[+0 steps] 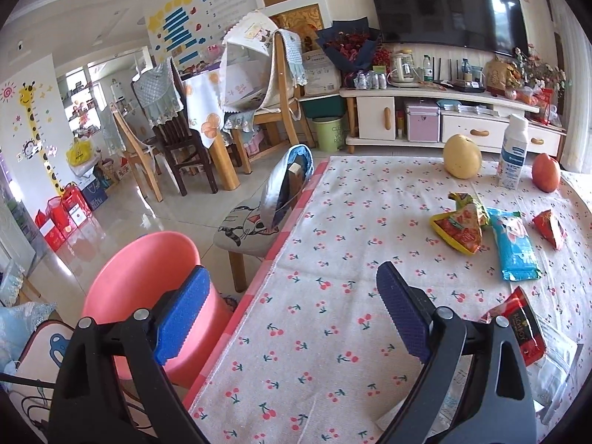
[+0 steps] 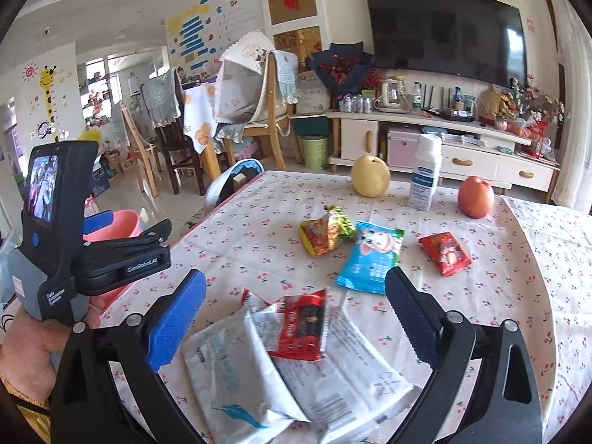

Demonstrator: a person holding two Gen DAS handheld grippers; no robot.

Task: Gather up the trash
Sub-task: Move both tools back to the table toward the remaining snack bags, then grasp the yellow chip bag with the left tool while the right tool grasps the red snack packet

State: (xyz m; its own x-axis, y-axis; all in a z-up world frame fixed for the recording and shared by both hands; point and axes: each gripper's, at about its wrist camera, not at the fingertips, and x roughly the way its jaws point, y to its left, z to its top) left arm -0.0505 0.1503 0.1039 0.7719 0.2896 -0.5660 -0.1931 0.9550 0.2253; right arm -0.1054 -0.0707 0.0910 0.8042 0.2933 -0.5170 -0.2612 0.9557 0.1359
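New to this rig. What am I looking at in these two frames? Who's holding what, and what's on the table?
There is no robot arm here: a person carries a handheld two-finger gripper in each hand, and each has a fisheye camera looking out along its fingers.

The left wrist view shows the left gripper, open and empty, over the table's left edge, with a pink bin below on the floor.

The right wrist view shows the right gripper, also open and empty, hovering over a red wrapper and white packets. The left gripper's body and the hand holding it appear at that view's left side.

On the cherry-print tablecloth there are also a yellow-green wrapper, a blue packet, a small red packet, a pear, a white bottle and a reddish fruit.
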